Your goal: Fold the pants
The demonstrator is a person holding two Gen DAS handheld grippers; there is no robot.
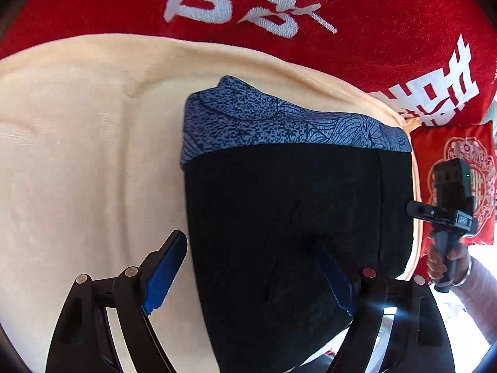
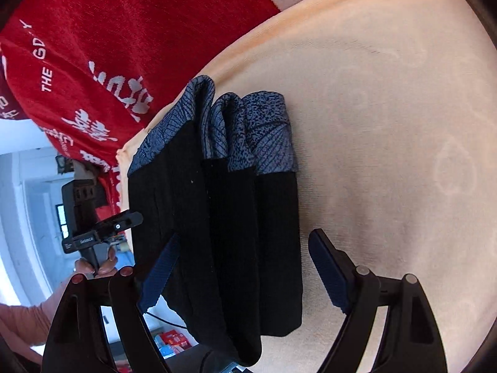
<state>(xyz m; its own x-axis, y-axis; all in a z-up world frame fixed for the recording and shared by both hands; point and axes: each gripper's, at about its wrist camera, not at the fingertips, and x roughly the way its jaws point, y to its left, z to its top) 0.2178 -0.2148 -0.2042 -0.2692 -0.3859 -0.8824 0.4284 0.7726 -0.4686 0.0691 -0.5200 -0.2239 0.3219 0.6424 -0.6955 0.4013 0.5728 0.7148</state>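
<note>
The black pants (image 1: 279, 217) with a blue patterned waistband (image 1: 279, 124) lie folded in layers on a cream cloth (image 1: 77, 155). In the right wrist view the pants (image 2: 223, 233) show three stacked folds. My left gripper (image 1: 248, 267) is open, its fingers on either side of the pants' near left edge, above the fabric. My right gripper (image 2: 245, 264) is open and straddles the near end of the folded pants. The right gripper also shows in the left wrist view (image 1: 447, 211) at the pants' right edge, and the left gripper in the right wrist view (image 2: 99, 230).
A red blanket with white characters (image 1: 310, 15) lies behind the cream cloth. A red patterned cushion (image 1: 450, 155) sits at the right. The cream cloth's edge (image 2: 124, 171) runs close beside the pants; beyond it a room and floor items show.
</note>
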